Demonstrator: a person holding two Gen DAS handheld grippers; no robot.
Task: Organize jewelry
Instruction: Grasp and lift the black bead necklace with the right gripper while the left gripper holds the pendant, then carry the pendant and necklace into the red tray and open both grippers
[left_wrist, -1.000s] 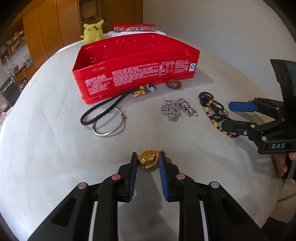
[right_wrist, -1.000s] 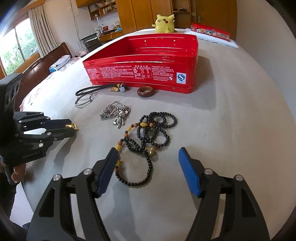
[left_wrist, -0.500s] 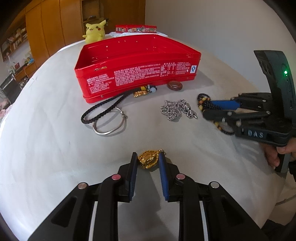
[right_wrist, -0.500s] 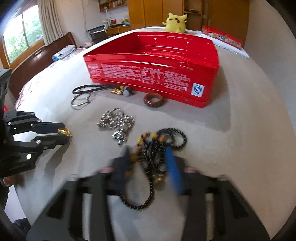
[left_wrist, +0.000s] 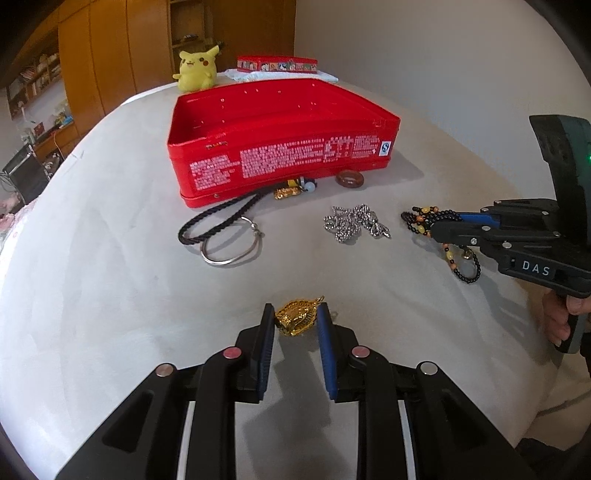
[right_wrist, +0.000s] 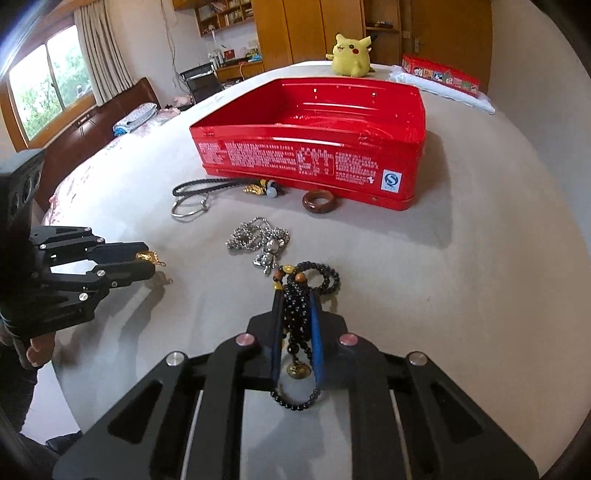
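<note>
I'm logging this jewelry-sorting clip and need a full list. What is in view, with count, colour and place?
tin box: one, red, open, far middle of the table
bead necklace: one, black with amber beads, between the right gripper's fingers
pendant: one, gold, between the left gripper's fingers
ball chain: one, silver, heaped mid-table
ring: one, brown, at the tin's front edge
braided cord: one, black, by the tin's front, charms at one end
wire hoop: one, silver, touching the cord
plush toy: one, yellow, behind the tin
flat box: one, red, far right
left gripper: one, black
right gripper: one, black
</note>
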